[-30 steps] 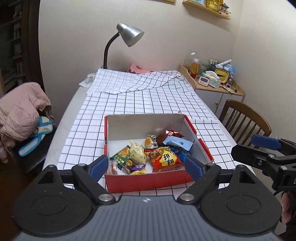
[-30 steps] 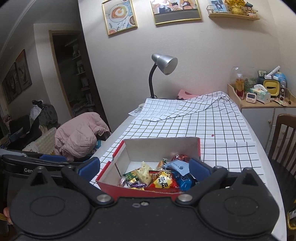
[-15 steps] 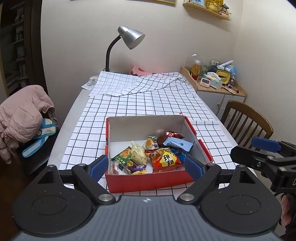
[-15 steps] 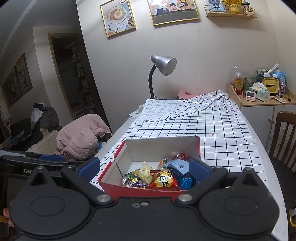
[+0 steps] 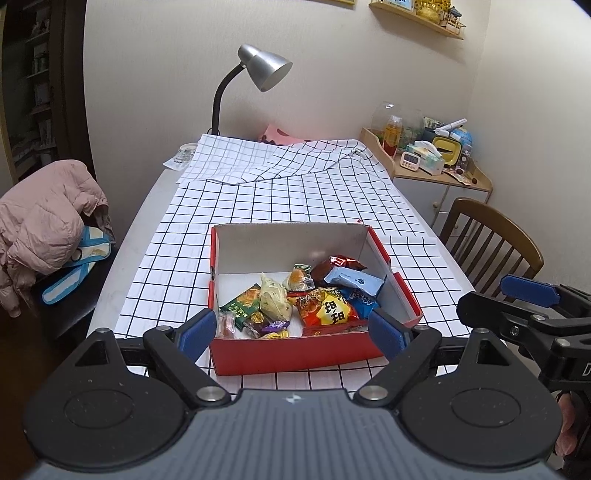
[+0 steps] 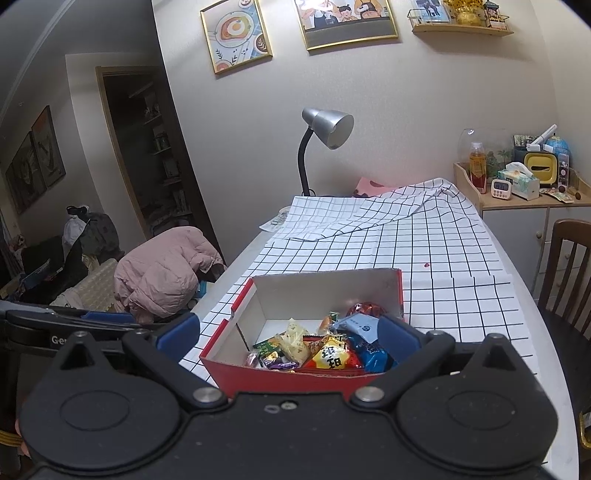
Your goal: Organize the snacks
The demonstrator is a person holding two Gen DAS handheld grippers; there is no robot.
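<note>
While both claws, left gripper (image 5: 293, 330) and right gripper (image 6: 288, 334), gape wide and empty, we log a red box (image 5: 295, 354) of jumbled snack packets (image 5: 325, 304) on the checked tablecloth (image 5: 280, 199); its near wall hides lower wrappers, and wall pictures (image 6: 236, 33) show only rightward.

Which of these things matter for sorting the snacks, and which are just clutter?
Job:
red cardboard box
orange-and-red snack bag
light blue wrapped bar
pale yellow packet
green packet

Clutter:
silver gooseneck desk lamp
pink padded jacket
brown wooden chair
</note>
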